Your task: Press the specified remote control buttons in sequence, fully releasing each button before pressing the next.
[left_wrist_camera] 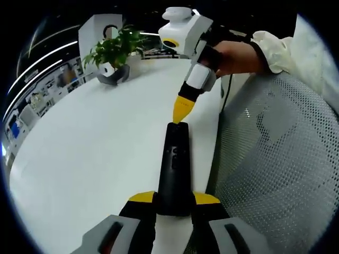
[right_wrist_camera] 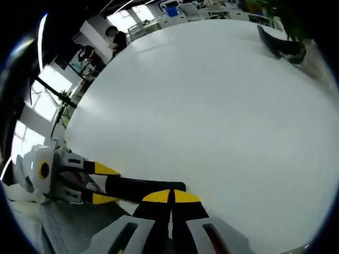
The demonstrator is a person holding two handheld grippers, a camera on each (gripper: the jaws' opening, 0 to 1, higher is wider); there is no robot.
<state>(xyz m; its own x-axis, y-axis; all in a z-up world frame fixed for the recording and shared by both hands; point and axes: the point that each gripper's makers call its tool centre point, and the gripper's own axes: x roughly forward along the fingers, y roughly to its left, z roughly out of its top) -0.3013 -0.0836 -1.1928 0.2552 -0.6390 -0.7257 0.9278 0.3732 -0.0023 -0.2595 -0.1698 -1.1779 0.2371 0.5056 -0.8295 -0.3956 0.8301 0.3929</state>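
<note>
Slim black plastic remote control (left_wrist_camera: 174, 169): pinched at its near end by left gripper (left_wrist_camera: 174, 200), lying over white desk (left_wrist_camera: 95, 143) edge. Right gripper (left_wrist_camera: 181, 110), tips pressed together, poised at remote's 12 o'clock end. Press straight down, lift fully clear.

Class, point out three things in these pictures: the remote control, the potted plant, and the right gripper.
remote control (left_wrist_camera: 175, 164), left gripper view, on its black button face.
potted plant (left_wrist_camera: 112, 50), left gripper view, on its green leaves.
right gripper (left_wrist_camera: 181, 111), left gripper view, on its yellow closed tips.
</note>
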